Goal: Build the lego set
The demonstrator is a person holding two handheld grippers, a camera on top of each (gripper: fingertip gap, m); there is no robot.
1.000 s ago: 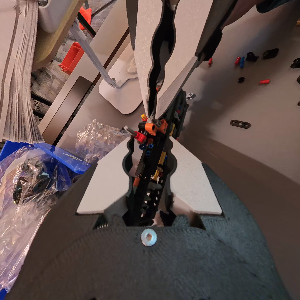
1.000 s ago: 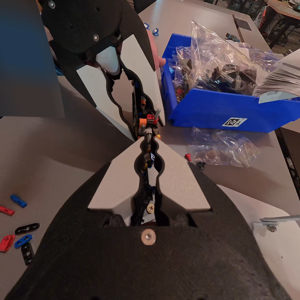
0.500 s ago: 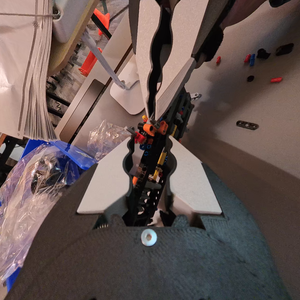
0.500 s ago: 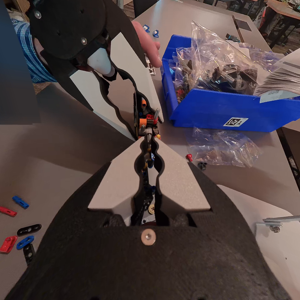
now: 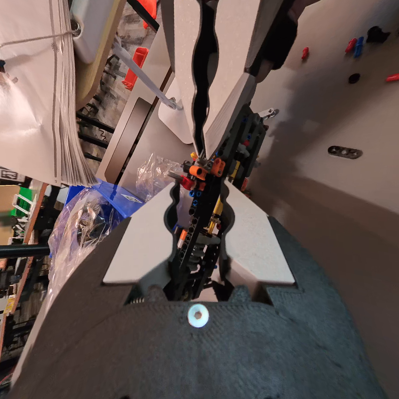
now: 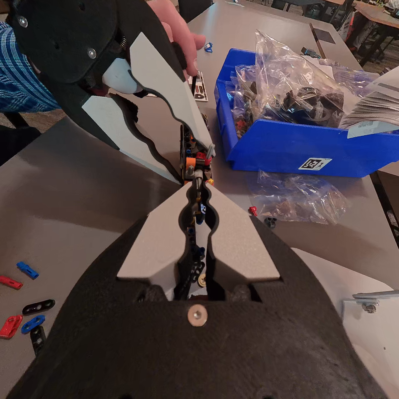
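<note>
Left gripper (image 5: 199, 185) clamped black lego frame (image 5: 195, 224); right gripper (image 6: 197, 183) pinched grey axle (image 6: 198, 178) at frame's 12 o'clock end

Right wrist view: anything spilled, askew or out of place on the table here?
Nothing looks damaged. Small loose pieces lie scattered: a red pin, a blue pin and a black link at lower left. A red piece lies beside the clear bag, outside the blue bin.

Even indoor light, soft shadows, wide-angle edge distortion, left view blurred.
</note>
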